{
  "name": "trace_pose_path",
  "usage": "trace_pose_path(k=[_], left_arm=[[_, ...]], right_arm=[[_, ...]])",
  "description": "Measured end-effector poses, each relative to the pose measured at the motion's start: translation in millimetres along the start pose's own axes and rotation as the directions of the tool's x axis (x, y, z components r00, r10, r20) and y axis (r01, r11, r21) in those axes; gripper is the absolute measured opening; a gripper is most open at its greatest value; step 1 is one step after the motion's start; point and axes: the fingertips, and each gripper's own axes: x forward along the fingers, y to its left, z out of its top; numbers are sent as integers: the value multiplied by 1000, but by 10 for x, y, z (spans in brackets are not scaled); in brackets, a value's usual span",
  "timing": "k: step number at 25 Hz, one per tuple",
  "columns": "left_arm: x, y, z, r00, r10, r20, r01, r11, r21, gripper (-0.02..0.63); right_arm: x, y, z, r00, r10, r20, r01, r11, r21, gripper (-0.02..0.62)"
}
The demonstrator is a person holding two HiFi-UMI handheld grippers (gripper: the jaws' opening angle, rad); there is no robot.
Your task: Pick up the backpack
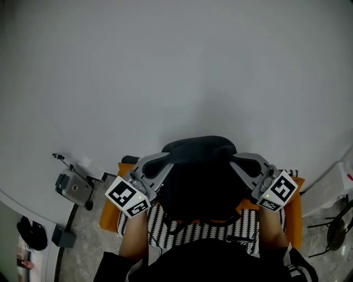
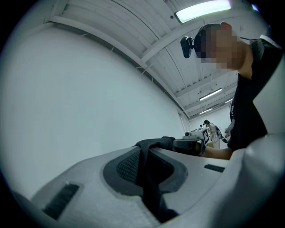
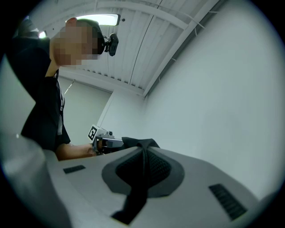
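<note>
The left tongs [image 1: 164, 161] at 10 o'clock and right tongs [image 1: 236, 160] at 2 each pinch thin black fabric of the backpack [image 1: 199, 179], held between them; such slim bites could slip under its weight, dropping it

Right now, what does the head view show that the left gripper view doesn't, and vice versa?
Head view only: the black backpack body, an orange seat under a black-and-white cloth, and a grey device on the floor at left.
Left gripper view only: a black strap pinched between its jaws, ceiling lights, and the person's head camera.
Both: the left hand-held gripper, the right hand-held gripper and the white wall.
</note>
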Motion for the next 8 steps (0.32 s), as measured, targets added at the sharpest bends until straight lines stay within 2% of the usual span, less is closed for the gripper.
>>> trace_pose_path(k=[8], left_arm=[[34,-8,-27,1000,-14,8,14,1000,-9,41]], right_arm=[[-14,-40,-29,1000,0,-11,0,1000,-3,29]])
